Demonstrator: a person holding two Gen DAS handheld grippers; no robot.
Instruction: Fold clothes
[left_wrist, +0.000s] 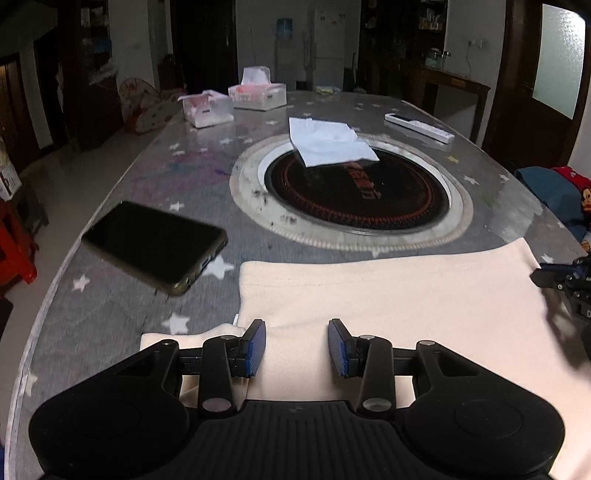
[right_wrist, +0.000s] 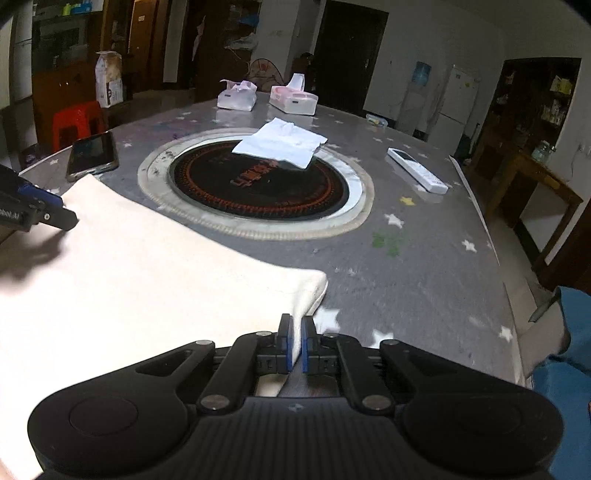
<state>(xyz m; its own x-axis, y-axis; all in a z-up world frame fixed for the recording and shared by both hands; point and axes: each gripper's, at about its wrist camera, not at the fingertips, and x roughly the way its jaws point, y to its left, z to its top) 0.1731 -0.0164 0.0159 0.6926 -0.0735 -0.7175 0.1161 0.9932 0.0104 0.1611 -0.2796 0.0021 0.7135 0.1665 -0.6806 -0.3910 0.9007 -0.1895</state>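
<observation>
A cream garment (left_wrist: 406, 295) lies flat on the near part of the grey star-patterned table (left_wrist: 147, 184); it also shows in the right wrist view (right_wrist: 129, 277). My left gripper (left_wrist: 296, 345) is open, its blue pads apart over the garment's left edge, holding nothing. My right gripper (right_wrist: 294, 341) is shut on the garment's right edge, with cloth pinched between the pads. The right gripper shows at the far right of the left wrist view (left_wrist: 565, 280). The left gripper shows at the left of the right wrist view (right_wrist: 40, 210).
A black phone (left_wrist: 155, 245) lies left of the garment. A round black hotplate (left_wrist: 358, 192) sits in the table's middle with a white folded cloth (left_wrist: 328, 142) on its far rim. A white remote (left_wrist: 419, 127), two tissue boxes (left_wrist: 258, 94) and a blue-red garment (left_wrist: 561, 195) lie around.
</observation>
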